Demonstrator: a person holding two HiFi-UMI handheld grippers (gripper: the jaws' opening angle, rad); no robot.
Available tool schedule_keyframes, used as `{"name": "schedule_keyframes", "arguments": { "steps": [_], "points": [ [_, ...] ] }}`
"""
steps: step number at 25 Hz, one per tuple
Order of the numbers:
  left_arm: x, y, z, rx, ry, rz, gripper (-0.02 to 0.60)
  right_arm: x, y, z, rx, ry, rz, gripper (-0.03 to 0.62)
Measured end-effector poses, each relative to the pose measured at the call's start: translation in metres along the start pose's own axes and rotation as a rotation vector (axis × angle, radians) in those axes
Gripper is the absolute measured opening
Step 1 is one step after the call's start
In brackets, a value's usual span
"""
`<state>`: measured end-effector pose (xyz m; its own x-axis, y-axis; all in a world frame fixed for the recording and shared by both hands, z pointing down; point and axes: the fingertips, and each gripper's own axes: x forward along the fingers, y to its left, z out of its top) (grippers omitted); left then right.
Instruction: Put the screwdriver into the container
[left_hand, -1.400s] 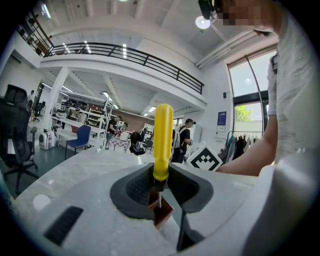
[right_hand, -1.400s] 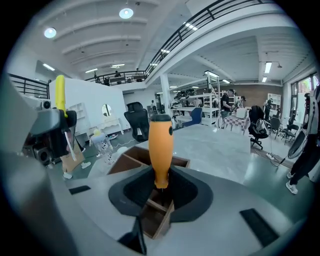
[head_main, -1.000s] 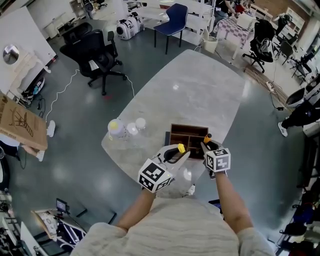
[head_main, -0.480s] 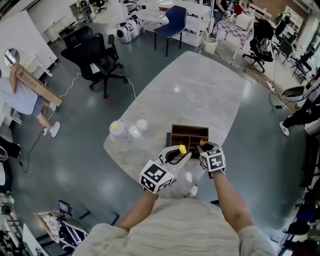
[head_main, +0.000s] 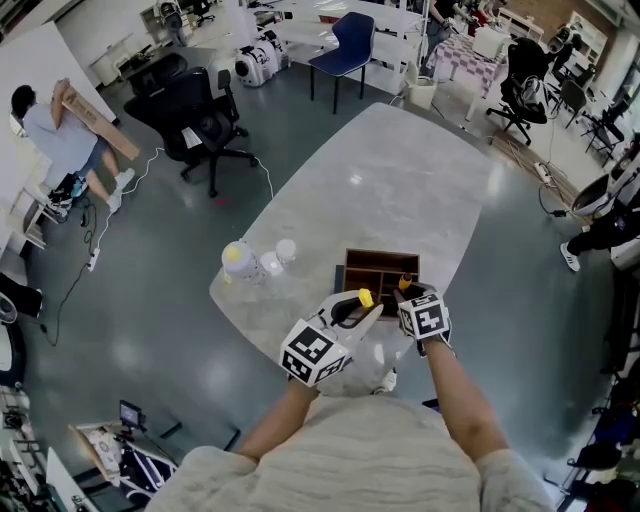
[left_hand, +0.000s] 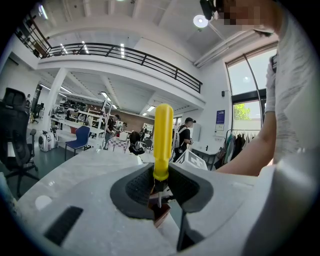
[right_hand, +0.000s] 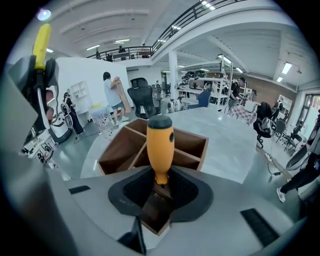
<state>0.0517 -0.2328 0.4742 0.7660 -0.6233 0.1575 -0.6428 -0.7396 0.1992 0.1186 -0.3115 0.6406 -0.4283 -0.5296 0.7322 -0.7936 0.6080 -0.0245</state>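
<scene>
**Item 1:** orange-handled screwdriver (right_hand: 160, 147) — pinched at the base of its handle by the jaws of the right gripper (right_hand: 161, 192). The handle pointed out past the jaws, at the near edge of the wooden container (right_hand: 120, 150), not yet inside.

**Item 2:** container, divided into compartments, stood on the marble table (head_main: 390, 180) at 12 o'clock from both grippers.

**Item 3:** left gripper (left_hand: 161, 187), at 9 o'clock of the right one — its jaws clamped a yellow-handled screwdriver (left_hand: 162, 135) likewise.

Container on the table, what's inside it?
The container's far compartments look empty. The near part is covered by the right gripper and its orange screwdriver.
</scene>
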Motion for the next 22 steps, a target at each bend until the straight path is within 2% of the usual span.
{"name": "schedule_keyframes", "arguments": {
  "steps": [11,22],
  "points": [
    [0.004,-0.005,-0.009,0.009,0.005,-0.008,0.091,-0.016,-0.001,-0.001,0.079,-0.081,0.032,0.114],
    [0.013,-0.008,-0.009,0.013,0.015,-0.028,0.091,-0.049,-0.004,0.020,0.144,-0.197,0.049,0.115]
  ]
}}
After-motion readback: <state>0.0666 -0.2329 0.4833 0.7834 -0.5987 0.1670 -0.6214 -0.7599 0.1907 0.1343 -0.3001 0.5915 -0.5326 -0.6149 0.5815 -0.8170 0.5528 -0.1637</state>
